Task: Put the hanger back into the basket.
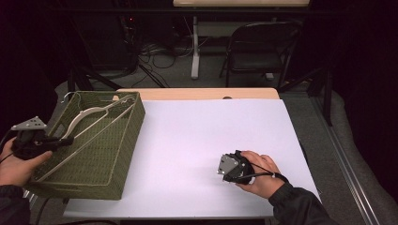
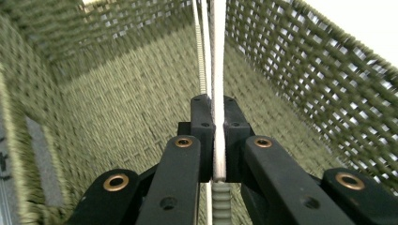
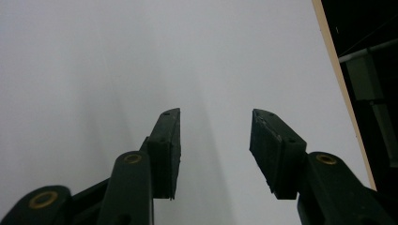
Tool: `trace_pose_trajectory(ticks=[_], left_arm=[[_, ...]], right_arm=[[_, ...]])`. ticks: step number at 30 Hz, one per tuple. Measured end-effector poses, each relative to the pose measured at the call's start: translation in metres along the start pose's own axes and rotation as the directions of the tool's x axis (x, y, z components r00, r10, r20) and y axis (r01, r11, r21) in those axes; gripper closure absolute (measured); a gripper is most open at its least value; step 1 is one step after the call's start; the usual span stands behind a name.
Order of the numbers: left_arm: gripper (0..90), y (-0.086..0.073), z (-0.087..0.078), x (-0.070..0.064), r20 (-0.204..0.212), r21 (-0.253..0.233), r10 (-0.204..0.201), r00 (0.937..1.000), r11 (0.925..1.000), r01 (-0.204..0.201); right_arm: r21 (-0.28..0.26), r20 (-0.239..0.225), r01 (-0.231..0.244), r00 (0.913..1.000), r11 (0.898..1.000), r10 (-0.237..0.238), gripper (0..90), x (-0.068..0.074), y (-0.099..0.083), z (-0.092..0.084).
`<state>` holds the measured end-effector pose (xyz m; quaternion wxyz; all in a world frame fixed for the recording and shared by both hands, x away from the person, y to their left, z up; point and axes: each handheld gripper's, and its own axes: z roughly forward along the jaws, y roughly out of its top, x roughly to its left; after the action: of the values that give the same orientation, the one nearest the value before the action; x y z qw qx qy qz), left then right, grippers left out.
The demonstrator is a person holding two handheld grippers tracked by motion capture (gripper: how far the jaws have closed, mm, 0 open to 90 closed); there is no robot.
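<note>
Black jaws of the left gripper (image 2: 213, 140) clamp a pale hanger (image 2: 218, 70) inside the green woven basket (image 2: 117, 103).

Seen from the high view, that basket (image 1: 119, 154) sits at the left edge of the white tabletop (image 1: 211, 136), the hanger (image 1: 94, 115) lying slantwise in it. Well apart, the right gripper (image 3: 215, 140) rests low over bare tabletop, jaws wide with nothing between them.
</note>
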<state>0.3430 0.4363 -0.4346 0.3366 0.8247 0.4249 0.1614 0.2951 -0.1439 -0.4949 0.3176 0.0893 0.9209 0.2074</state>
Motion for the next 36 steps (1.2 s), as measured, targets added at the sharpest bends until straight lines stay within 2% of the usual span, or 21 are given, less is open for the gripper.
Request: trace_pose_trajectory(ticks=[6,9,13,17,19,21,22,23,25,28,29,30,33,34,36], left_arm=[[87.5,-0.01,0.014,0.004,0.031,0.02,-0.017,0.9994,0.9997,0.016],[87.4,-0.014,0.023,0.006,0.027,0.058,-0.027,0.9993,0.998,0.025],[87.4,-0.013,0.028,0.006,0.041,0.056,-0.038,0.9984,0.9978,0.036],[87.2,-0.015,0.031,0.006,0.02,0.079,-0.037,0.9991,0.9962,0.035],[86.9,-0.016,0.031,0.007,0.018,0.071,-0.063,0.9978,0.9955,0.062],[82.2,-0.016,0.027,0.011,-0.015,0.036,-0.103,0.9945,0.9939,0.104],[71.6,-0.016,0.025,0.012,-0.032,0.019,-0.133,0.9906,0.9909,0.133],[71.6,-0.016,0.021,0.013,-0.058,-0.004,-0.147,0.9875,0.9892,0.147],[64.8,-0.015,0.015,0.015,-0.114,-0.037,-0.169,0.9789,0.9854,0.166],[62.0,-0.014,0.008,0.017,-0.114,-0.052,-0.188,0.9755,0.9817,0.183],[60.3,-0.015,0.007,0.017,-0.121,-0.044,-0.181,0.976,0.9832,0.177],[54.7,-0.015,0.006,0.017,-0.129,-0.046,-0.182,0.9749,0.9831,0.177],[50.5,-0.016,0.004,0.017,-0.147,-0.051,-0.181,0.9724,0.9831,0.176],[49.0,-0.016,0.003,0.017,-0.145,-0.057,-0.184,0.9721,0.9825,0.178],[47.0,-0.016,0.001,0.015,-0.134,-0.069,-0.185,0.9735,0.9817,0.178]], right_arm=[[0.001,-0.007,-0.012,0.9999,1.0,0.012,53.5,0.001,-0.002,0.002],[0.0,-0.007,-0.005,1.0,1.0,0.005,53.5,0.002,-0.002,0.002],[-0.001,-0.007,-0.002,1.0,1.0,0.002,53.6,0.002,-0.001,0.002],[-0.004,-0.009,0.0,1.0,1.0,0.0,53.5,0.002,-0.001,0.002],[-0.002,-0.006,0.002,1.0,1.0,-0.002,53.6,0.002,-0.001,0.002],[-0.002,-0.005,0.004,1.0,1.0,-0.004,53.5,0.002,-0.001,0.001],[-0.002,-0.006,0.005,1.0,1.0,-0.005,53.5,0.002,-0.002,0.001],[-0.002,-0.006,0.005,1.0,1.0,-0.005,53.5,0.002,-0.002,0.001],[-0.004,-0.007,-0.003,1.0,1.0,0.003,53.5,0.002,-0.002,0.001],[-0.005,-0.005,0.0,1.0,1.0,0.0,53.5,0.002,-0.001,0.001],[-0.006,-0.006,0.001,1.0,1.0,-0.001,53.5,0.002,-0.001,0.001],[-0.008,-0.007,-0.004,1.0,1.0,0.004,53.1,0.002,-0.001,0.002],[-0.006,-0.013,-0.007,0.9999,1.0,0.007,52.1,0.003,-0.001,0.002],[-0.002,-0.014,-0.02,0.9997,1.0,0.02,51.1,0.003,0.0,0.001],[-0.011,-0.021,-0.014,0.9997,1.0,0.014,49.6,0.003,0.0,0.001]])
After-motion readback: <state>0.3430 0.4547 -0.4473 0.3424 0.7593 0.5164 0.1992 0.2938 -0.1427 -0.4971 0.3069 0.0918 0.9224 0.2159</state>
